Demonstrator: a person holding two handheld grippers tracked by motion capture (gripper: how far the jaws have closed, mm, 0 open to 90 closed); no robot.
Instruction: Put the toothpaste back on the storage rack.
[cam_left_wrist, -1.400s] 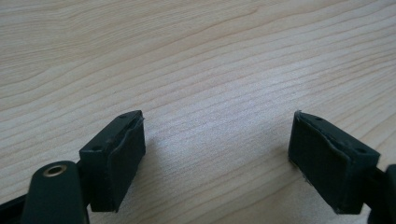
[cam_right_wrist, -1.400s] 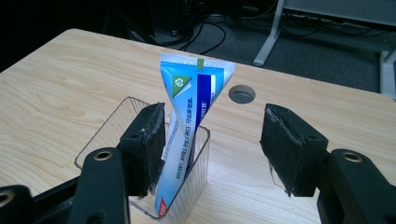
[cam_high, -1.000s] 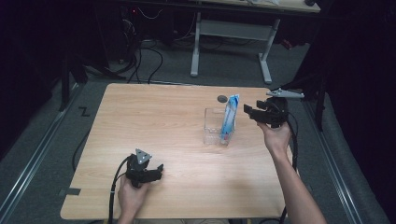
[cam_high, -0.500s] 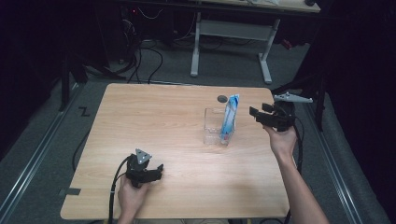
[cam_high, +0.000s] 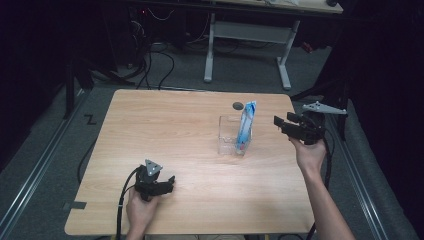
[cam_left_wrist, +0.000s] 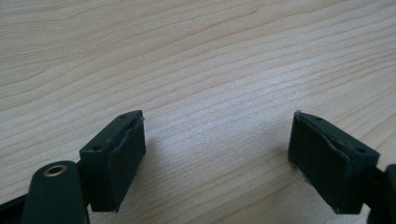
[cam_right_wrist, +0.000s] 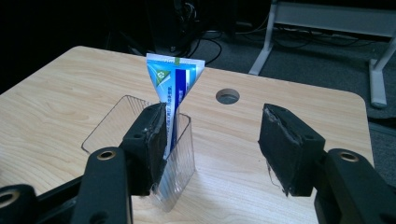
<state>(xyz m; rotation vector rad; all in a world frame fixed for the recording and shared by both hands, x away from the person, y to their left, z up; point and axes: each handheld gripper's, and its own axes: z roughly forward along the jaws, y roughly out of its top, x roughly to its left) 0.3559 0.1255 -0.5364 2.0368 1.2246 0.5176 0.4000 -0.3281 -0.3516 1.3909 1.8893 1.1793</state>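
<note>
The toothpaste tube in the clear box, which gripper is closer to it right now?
Right. The right gripper hangs just to the right of the tube, apart from it; the left gripper sits far off at the table's near edge.

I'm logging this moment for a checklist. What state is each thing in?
Tube: upright in the holder, cap down, leaning on its right end.
Holder: clear, upright on the table, nothing else in it.
Left gripper: open, nothing between the jaws, low over the table.
Right gripper: open, nothing between the jaws, right of the tube, apart from it.
</note>
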